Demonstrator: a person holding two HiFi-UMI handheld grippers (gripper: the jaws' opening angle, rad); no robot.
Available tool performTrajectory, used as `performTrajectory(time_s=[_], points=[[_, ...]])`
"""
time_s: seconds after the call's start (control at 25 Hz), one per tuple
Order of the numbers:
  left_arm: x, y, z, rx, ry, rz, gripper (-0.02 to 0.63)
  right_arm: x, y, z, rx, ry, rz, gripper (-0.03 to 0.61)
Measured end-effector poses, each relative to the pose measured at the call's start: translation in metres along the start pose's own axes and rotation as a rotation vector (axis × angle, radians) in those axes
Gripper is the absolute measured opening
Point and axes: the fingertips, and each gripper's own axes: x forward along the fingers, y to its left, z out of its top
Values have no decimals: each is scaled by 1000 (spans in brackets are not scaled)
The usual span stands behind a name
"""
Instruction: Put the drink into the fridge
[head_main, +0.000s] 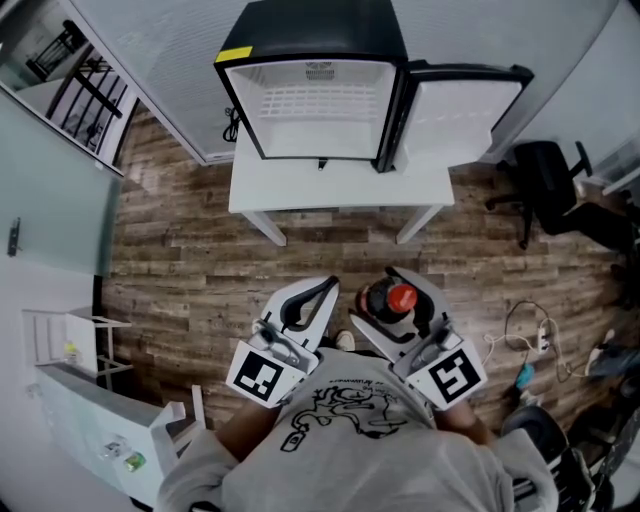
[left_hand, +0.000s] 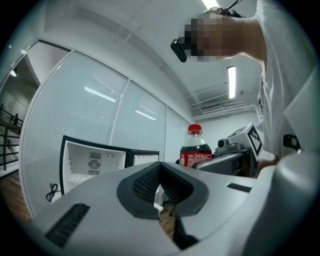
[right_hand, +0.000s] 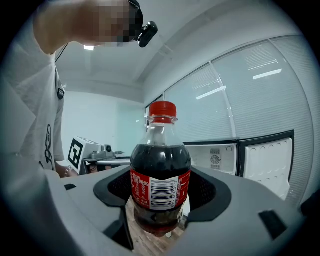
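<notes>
A cola bottle (head_main: 390, 300) with a red cap stands upright between the jaws of my right gripper (head_main: 394, 304), which is shut on it. In the right gripper view the bottle (right_hand: 160, 185) fills the middle, and the dark pads (right_hand: 207, 192) press on its labelled body. My left gripper (head_main: 322, 292) is beside it, shut with nothing in it; its pads (left_hand: 150, 181) meet. The small black fridge (head_main: 315, 100) stands ahead on a white table (head_main: 330, 190), its door (head_main: 455, 110) swung open to the right and its white inside bare.
Wooden floor lies between me and the table. A black office chair (head_main: 550, 185) stands to the right, with cables (head_main: 530, 335) on the floor near it. A white cart (head_main: 70, 345) stands at the left by a glass wall.
</notes>
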Motion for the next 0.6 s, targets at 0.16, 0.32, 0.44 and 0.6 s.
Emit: performTrajectory(time_s=[0.16, 0.32, 0.44, 0.6], points=[[1, -5, -2, -5, 5, 3, 3, -6, -1, -1, 13, 4, 0, 325], [2, -4, -2, -5, 0, 8, 3, -6, -5, -1, 9, 3, -3, 325], [3, -1, -3, -7, -1, 11, 2, -4, -7, -1, 10, 1, -4, 325], [5, 6, -3, -5, -5, 9, 2, 2, -9, -1, 5, 4, -1, 325]])
